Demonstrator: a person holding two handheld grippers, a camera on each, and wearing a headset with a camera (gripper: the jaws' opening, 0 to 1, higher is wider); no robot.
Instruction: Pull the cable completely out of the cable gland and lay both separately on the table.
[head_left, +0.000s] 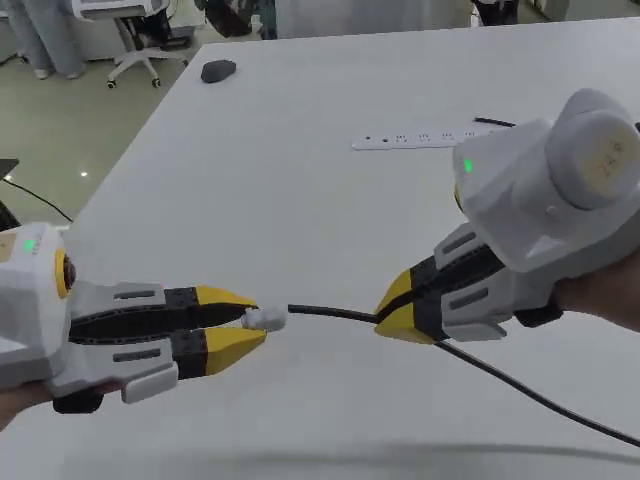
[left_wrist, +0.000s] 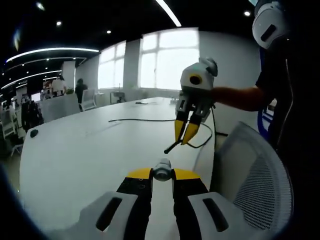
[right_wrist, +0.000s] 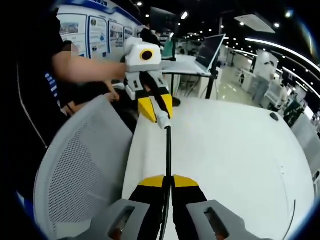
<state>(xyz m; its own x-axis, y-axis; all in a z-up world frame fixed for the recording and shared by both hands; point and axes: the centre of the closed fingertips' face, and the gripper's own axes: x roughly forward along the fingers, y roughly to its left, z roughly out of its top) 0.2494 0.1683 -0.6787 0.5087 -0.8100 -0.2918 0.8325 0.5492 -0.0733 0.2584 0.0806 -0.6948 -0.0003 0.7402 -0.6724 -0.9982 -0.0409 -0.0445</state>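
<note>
Cable gland (head_left: 266, 319): small, white and rounded; held just above the tabletop (head_left: 300, 190), pinched between the yellow tips of the left claw (head_left: 258, 320).
Cable (head_left: 330, 312): thin and black; runs from the gland's mouth to the right claw (head_left: 381, 322), then trails away over the tabletop and is cut off at the frame edge.
Left claw pose: roughly level, pointing toward the right claw.
Right claw pose: tilted downward, facing the gland, pressed together on the cable.
Hard to make out: whether the cable's end sits inside the gland or only touches it.
</note>
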